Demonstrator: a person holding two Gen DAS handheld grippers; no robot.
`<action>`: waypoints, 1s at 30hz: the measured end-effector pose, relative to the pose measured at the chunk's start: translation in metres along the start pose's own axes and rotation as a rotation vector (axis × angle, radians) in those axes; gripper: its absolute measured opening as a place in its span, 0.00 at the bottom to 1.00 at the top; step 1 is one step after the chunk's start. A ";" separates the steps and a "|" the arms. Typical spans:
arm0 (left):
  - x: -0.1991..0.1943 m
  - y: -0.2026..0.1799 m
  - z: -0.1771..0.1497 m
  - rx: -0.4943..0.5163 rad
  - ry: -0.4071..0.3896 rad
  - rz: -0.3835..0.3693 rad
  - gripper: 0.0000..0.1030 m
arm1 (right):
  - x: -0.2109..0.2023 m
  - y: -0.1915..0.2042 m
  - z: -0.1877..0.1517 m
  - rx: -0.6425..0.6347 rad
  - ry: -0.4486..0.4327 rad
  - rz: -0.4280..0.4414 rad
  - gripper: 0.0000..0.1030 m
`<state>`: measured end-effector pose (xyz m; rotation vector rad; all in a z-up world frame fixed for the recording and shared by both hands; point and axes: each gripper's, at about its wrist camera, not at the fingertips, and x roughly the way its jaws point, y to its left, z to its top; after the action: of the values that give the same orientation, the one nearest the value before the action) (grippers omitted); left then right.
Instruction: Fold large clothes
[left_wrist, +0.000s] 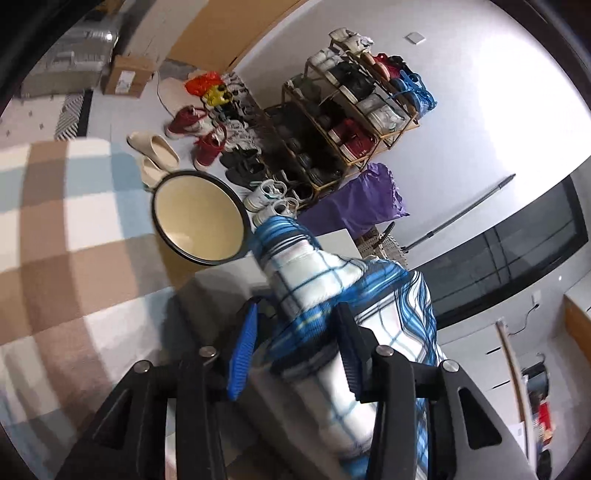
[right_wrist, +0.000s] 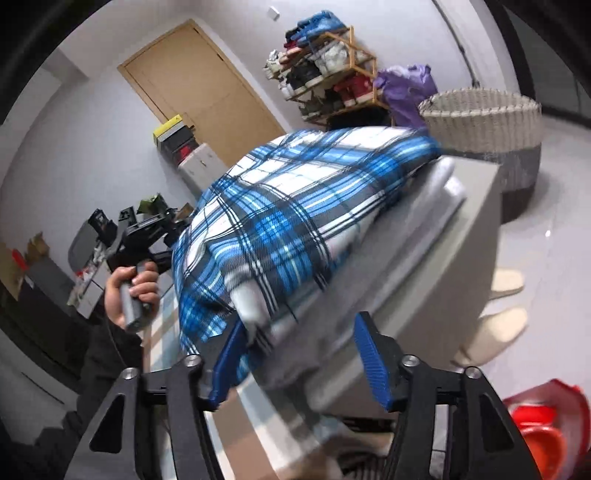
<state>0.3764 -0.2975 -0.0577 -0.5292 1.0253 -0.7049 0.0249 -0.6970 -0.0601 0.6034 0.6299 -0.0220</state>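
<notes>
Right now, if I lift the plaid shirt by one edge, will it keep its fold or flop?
Probably flop: the plaid shirt bulges and drapes over the gray box, so it looks soft, not stiff. It seems light for its bulk, bunching in loose folds between the left hand-held gripper fingers. Pushed, it likely wrinkles rather than slides whole.

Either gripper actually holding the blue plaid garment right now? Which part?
Neither, as far as I can tell. The blue-and-white plaid garment lies bunched between both pairs of jaws. Right gripper stands wide open. Left gripper is partly open around a fold; contact unclear.
</notes>
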 end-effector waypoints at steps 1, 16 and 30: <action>-0.010 -0.004 -0.002 0.026 -0.012 0.012 0.36 | -0.007 0.002 -0.001 -0.007 -0.022 -0.009 0.75; -0.124 -0.071 -0.136 0.526 -0.134 0.099 0.99 | -0.037 0.086 -0.014 -0.245 -0.188 -0.081 1.00; -0.135 -0.100 -0.173 0.679 -0.165 0.074 0.99 | -0.035 0.121 -0.024 -0.332 -0.196 -0.067 1.00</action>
<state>0.1477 -0.2764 0.0158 0.0423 0.5926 -0.8718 0.0076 -0.5892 0.0075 0.2550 0.4505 -0.0383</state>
